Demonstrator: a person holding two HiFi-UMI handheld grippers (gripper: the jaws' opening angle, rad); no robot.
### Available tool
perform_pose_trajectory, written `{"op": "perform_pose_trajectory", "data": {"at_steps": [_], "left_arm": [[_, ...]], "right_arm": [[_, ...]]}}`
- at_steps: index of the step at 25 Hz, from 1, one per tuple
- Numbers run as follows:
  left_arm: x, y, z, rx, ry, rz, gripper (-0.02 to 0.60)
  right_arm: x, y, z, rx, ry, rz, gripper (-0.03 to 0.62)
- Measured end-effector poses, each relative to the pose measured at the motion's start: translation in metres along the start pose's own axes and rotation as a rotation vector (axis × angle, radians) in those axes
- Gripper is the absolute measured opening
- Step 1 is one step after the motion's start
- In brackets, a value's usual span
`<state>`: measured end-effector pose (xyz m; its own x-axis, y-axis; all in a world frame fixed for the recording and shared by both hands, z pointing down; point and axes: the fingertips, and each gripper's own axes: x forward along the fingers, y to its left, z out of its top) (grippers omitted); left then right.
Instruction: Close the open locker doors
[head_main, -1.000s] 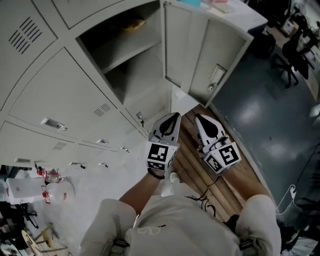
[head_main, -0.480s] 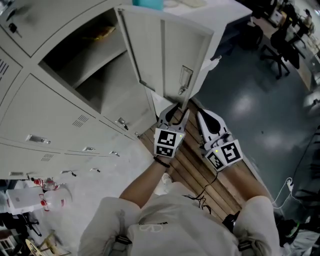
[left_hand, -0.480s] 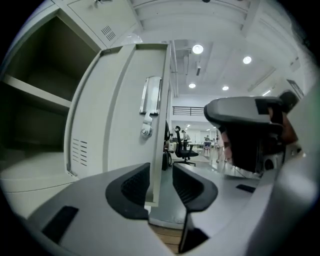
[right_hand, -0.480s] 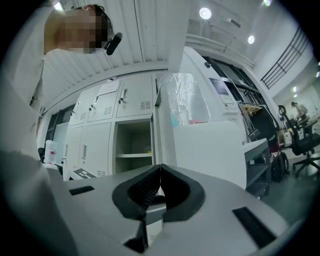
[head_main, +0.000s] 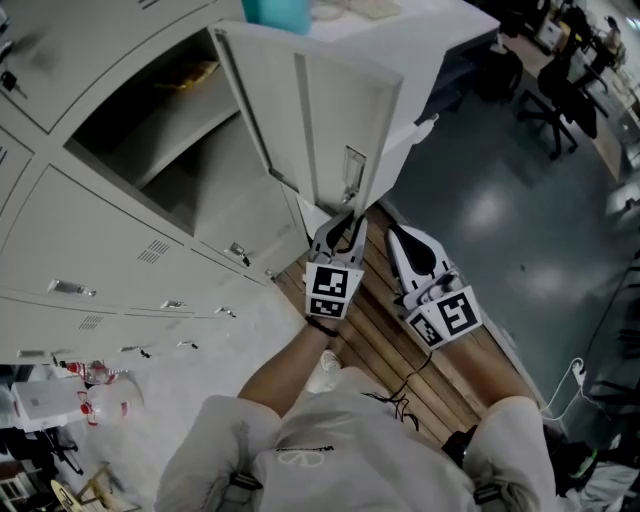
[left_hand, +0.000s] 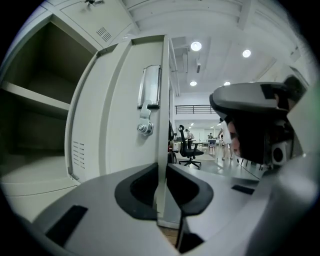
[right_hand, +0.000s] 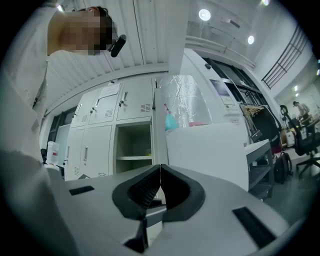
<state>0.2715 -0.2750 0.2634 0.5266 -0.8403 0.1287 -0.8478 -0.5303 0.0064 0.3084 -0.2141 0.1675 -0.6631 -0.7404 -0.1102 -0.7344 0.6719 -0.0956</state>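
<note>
The open grey locker door (head_main: 330, 120) stands out from its shelved compartment (head_main: 170, 130), handle (head_main: 350, 178) on its outer face. My left gripper (head_main: 343, 222) is at the door's free lower edge. In the left gripper view the door's thin edge (left_hand: 161, 125) runs straight between the jaws, which have just been closing, and both pads press on it. The handle (left_hand: 149, 100) sits just above my left gripper (left_hand: 161, 180). My right gripper (head_main: 395, 235) hangs beside it to the right, shut and empty, its pads meeting (right_hand: 160, 182) with the open locker (right_hand: 134, 150) ahead.
Closed locker doors (head_main: 100, 230) fill the left. A wooden slatted strip (head_main: 385, 330) lies underfoot, with grey floor and office chairs (head_main: 565, 110) to the right. Bottles (head_main: 90, 395) stand at lower left. A teal object (head_main: 275, 12) rests on top of the lockers.
My left gripper moved forward from the floor area to the door's edge, opened around it, then narrowed onto it. The right gripper shifted a little and stayed shut.
</note>
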Motion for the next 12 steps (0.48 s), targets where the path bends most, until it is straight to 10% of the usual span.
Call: {"op": "perform_pose_trajectory", "data": {"at_steps": [12], "left_arm": [[-0.126,0.044,-0.013,0.055,-0.025,-0.112,0.075]], "right_arm": [[0.068,0.111,0.028,-0.037,-0.037,0.432,0.172]]}}
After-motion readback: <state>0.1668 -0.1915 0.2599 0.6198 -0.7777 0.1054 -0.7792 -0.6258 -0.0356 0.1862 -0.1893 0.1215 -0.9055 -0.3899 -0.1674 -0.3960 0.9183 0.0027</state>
